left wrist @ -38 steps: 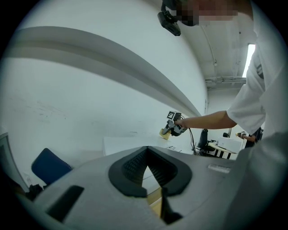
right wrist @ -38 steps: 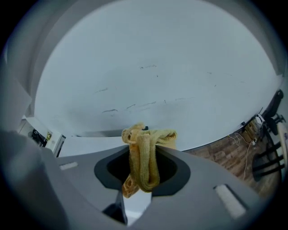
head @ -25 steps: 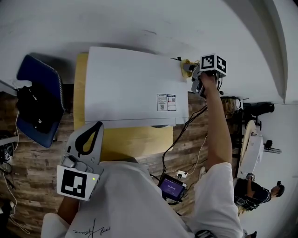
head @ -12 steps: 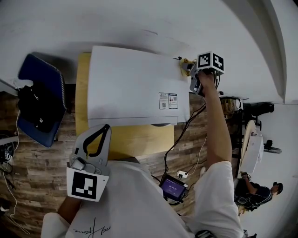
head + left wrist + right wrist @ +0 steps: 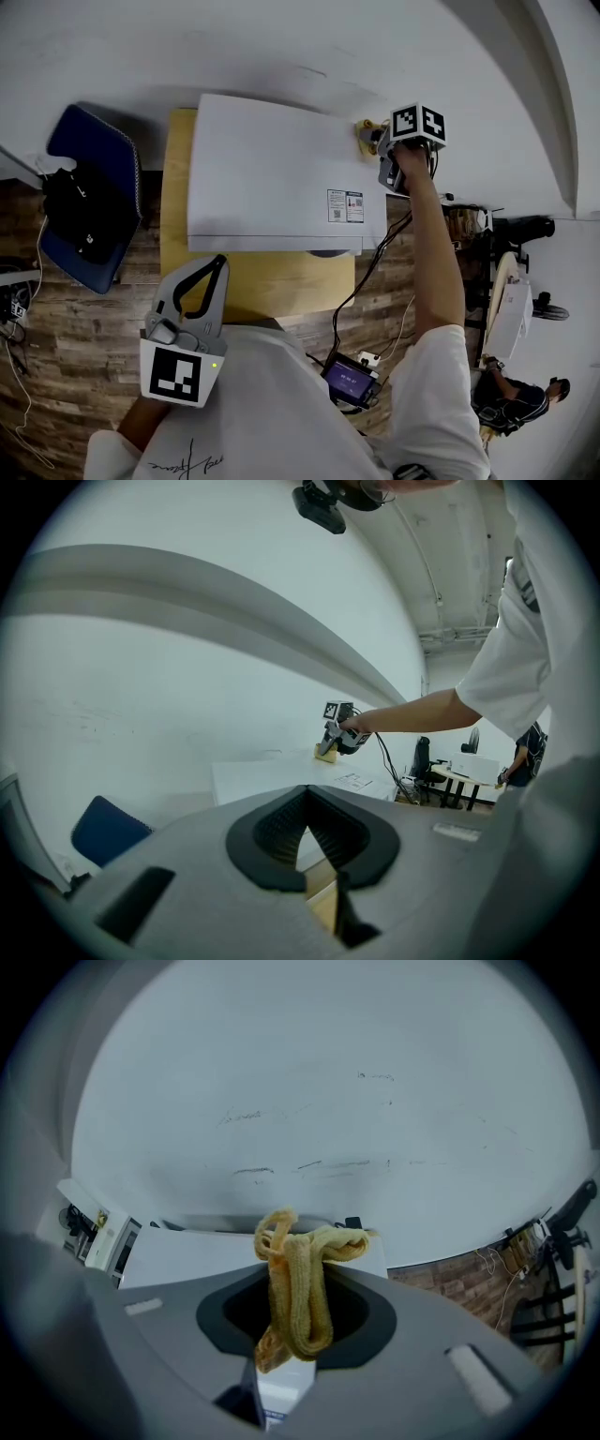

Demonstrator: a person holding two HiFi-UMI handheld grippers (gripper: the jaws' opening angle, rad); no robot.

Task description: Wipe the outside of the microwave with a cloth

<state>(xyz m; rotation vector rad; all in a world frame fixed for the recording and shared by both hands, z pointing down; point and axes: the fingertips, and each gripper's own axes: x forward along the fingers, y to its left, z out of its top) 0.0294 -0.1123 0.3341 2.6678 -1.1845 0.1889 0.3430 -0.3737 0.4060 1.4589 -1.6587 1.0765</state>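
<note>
Head view: right gripper (image 5: 377,148) holds the cloth (image 5: 363,131) at the far right corner of the microwave (image 5: 281,178) top.
Right gripper view: jaws clamped on the bunched yellow cloth, white microwave top just beyond it, wall behind. Left gripper (image 5: 306,794): jaws closed tip to tip with nothing between them, held low by the person's chest, over the near edge of the wooden table (image 5: 272,286), well apart from the cloth. Blue chair (image 5: 89,202) stands left of the table.
</note>
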